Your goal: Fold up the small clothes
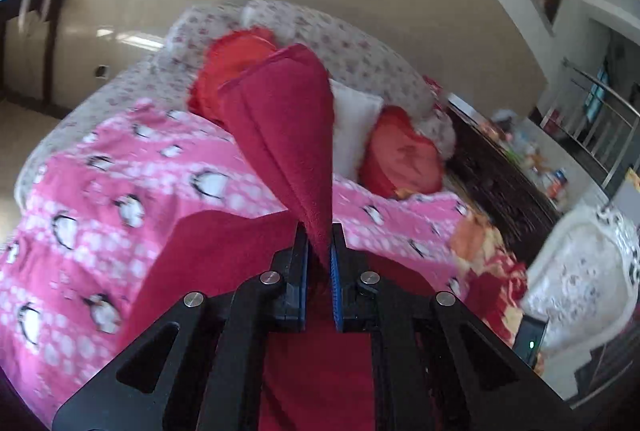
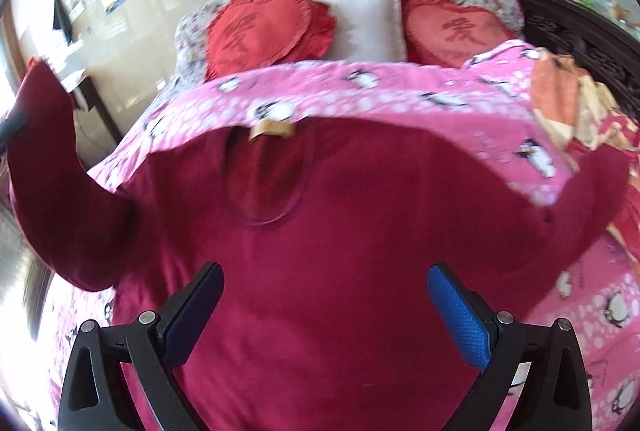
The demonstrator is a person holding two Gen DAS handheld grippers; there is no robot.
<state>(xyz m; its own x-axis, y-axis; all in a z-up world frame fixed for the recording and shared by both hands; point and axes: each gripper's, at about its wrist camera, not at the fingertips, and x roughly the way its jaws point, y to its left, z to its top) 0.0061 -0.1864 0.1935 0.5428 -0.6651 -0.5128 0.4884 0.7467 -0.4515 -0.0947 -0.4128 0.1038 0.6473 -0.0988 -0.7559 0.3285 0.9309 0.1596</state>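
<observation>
A crimson long-sleeved sweater [image 2: 340, 211] lies spread flat on the pink penguin blanket [image 2: 400, 99], neck opening toward the pillows. My left gripper [image 1: 319, 251] is shut on the cuff end of one sleeve [image 1: 288, 135], which stands up out of the blue pads. In the right wrist view that sleeve [image 2: 48, 159] is lifted off the bed at the far left. My right gripper [image 2: 324, 271] hovers over the lower body of the sweater, open, with nothing pinched. The other sleeve [image 2: 592, 183] lies stretched out to the right.
Two red heart cushions [image 2: 260, 31] [image 2: 452, 27] and a white pillow [image 2: 368, 19] lean at the head of the bed. A dark carved wooden piece [image 2: 580, 31] runs along the right side. An orange and red patterned cloth [image 2: 568, 99] lies at the blanket's right edge.
</observation>
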